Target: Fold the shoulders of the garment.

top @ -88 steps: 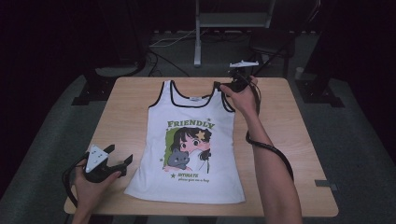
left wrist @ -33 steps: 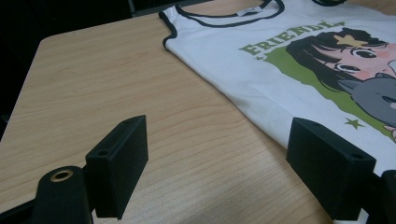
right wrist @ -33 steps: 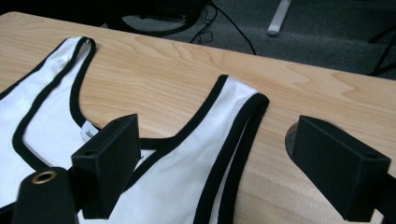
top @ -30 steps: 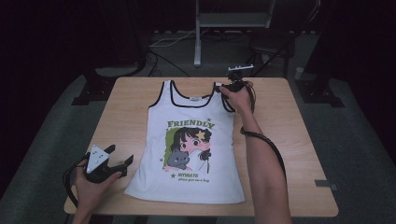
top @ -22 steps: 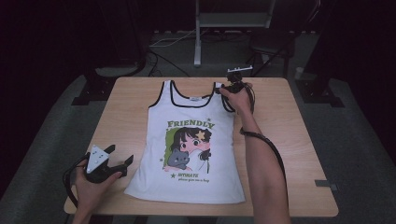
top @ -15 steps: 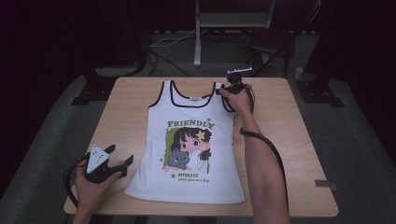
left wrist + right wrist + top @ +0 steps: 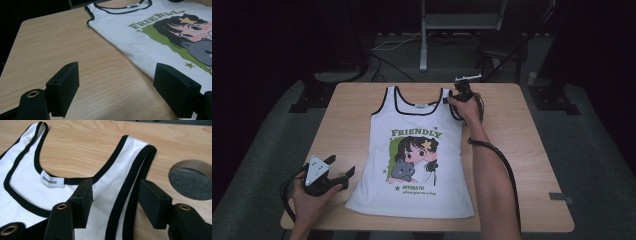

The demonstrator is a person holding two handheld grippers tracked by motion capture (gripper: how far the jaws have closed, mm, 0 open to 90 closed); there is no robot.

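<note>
The tank top [image 7: 414, 160] has "FRIENDLY" printed across the chest in green capitals, right above the cartoon girl and cat; you can read most of it in the left gripper view too. Under the picture there are two small green lines, the first looks like "MYMATE" but it's too tiny to be sure. The white neck label [image 7: 52, 180] has some dark lettering, can't make it out though.

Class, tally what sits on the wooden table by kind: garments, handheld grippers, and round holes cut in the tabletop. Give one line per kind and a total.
Garments: 1, the white tank top
Handheld grippers: 2, the left gripper and the right gripper
Round holes: 1, the round hole
Total: 4
</note>
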